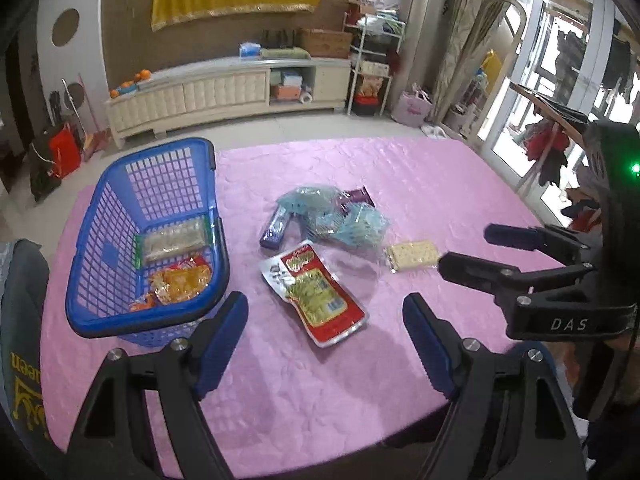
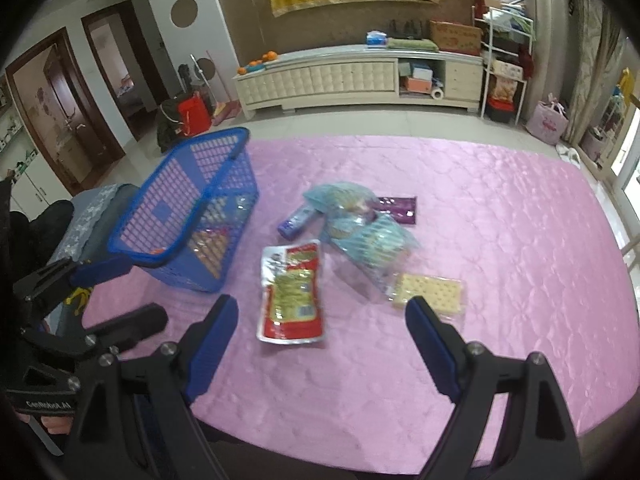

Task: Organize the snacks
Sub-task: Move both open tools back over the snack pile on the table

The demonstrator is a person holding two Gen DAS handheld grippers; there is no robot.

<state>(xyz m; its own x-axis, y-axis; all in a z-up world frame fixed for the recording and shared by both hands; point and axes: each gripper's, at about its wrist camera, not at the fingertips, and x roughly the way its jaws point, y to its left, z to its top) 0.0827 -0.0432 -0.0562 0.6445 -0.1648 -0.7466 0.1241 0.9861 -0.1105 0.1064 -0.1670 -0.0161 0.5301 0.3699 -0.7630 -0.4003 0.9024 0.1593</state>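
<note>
Resting on the quilted pink tablecloth [image 1: 400, 184], glossy red foil pouch [image 1: 316, 292], crinkly blue packets [image 1: 344, 220] and pale cracker pack [image 1: 412, 256] lie beside the blue plastic lattice basket [image 1: 120, 208]; left gripper [image 1: 324, 340] and right gripper [image 2: 320, 340] gape, holding nothing.

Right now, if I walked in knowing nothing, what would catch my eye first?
Probably the bright blue basket at the left of the pink tablecloth, already holding two snack packs. Next, the loose pile mid-table: a red pouch nearest, light blue packets behind it, and a cracker pack to the right. Both grippers, left gripper and right gripper, hover open.
</note>
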